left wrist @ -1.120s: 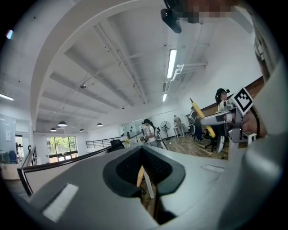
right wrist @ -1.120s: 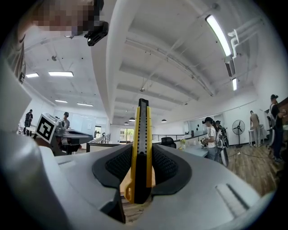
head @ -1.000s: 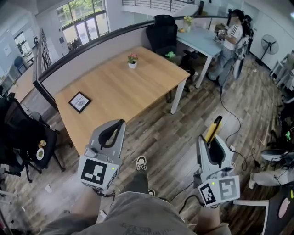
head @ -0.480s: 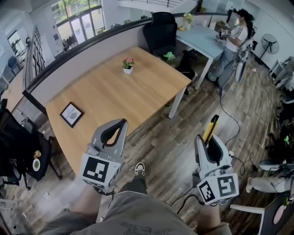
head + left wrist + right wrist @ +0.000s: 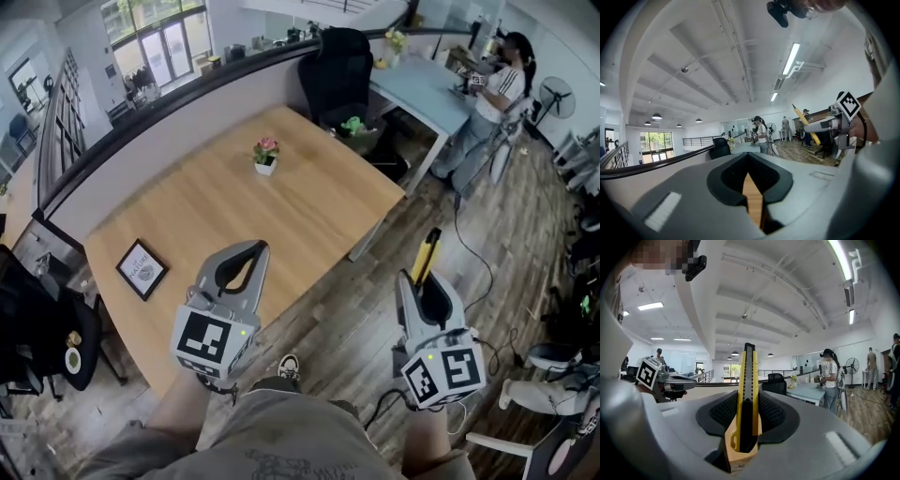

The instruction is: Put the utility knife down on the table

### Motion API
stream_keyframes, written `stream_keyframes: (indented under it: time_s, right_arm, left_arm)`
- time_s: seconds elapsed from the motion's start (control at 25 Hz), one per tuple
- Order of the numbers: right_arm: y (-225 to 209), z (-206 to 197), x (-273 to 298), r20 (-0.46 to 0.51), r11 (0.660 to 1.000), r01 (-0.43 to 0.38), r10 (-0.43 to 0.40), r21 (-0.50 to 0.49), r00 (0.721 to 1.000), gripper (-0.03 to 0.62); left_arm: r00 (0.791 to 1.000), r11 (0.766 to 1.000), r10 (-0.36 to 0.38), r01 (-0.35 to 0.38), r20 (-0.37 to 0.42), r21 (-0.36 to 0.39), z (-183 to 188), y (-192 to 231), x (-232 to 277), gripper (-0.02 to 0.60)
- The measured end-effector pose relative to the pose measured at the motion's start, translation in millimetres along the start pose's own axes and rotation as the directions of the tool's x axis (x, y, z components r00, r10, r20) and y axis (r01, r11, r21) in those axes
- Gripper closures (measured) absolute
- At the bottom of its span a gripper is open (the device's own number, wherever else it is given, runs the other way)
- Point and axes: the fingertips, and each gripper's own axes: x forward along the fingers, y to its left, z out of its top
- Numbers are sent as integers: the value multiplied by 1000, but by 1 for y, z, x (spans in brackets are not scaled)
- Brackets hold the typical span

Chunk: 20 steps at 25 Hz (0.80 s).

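My right gripper [image 5: 424,281] is shut on a yellow and black utility knife [image 5: 429,251], which sticks out forward past the jaws over the wood floor, right of the table's near corner. In the right gripper view the knife [image 5: 746,394] stands upright between the pads. The wooden table [image 5: 309,202] lies ahead and to the left. My left gripper [image 5: 254,247] is shut with nothing in it, its tip over the table's near edge. The left gripper view shows its jaws [image 5: 748,159] meeting, with table wood below.
A small potted plant [image 5: 266,155] and a framed picture [image 5: 142,269] sit on the table. A black office chair [image 5: 339,66], a pale desk [image 5: 422,84] and a person [image 5: 492,98] are beyond it. Cables [image 5: 473,248] lie on the floor at right, and a dark chair [image 5: 37,319] stands at left.
Both grippers have moved forward toward the table. The left gripper's tip now overlaps the table's near edge. The knife stays gripped in the right gripper.
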Motion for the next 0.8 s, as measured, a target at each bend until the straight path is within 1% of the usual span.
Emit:
stream_keyframes:
  time_s: [0.16, 0.28, 0.36, 0.52, 0.68, 0.8]
  right_arm:
    - [7, -3, 58, -26, 999, -32, 32, -16, 999, 457]
    - [9, -6, 95, -55, 998, -65, 64, -19, 996, 456]
    - [5, -11, 119, -75, 996, -80, 77, -35, 994, 457]
    - [-7, -27, 167, -121, 992, -111, 103, -63, 987, 457]
    - [-20, -44, 219, -165, 983, -174, 162, -58, 973, 457]
    - [-29, -58, 260, -198, 971, -237, 224, -43, 954, 457]
  left_arm:
    - [1000, 1000, 7, -7, -11, -13, -13, 37, 28, 580]
    - [999, 999, 27, -28, -27, -44, -25, 59, 44, 580]
    - [998, 997, 43, -46, -42, -62, -34, 71, 56, 580]
    - [994, 994, 77, -83, -82, -69, -54, 92, 81, 580]
    - [984, 987, 134, -143, -118, -72, -70, 115, 107, 580]
    - [972, 977, 186, -199, -145, -80, -82, 130, 133, 580]
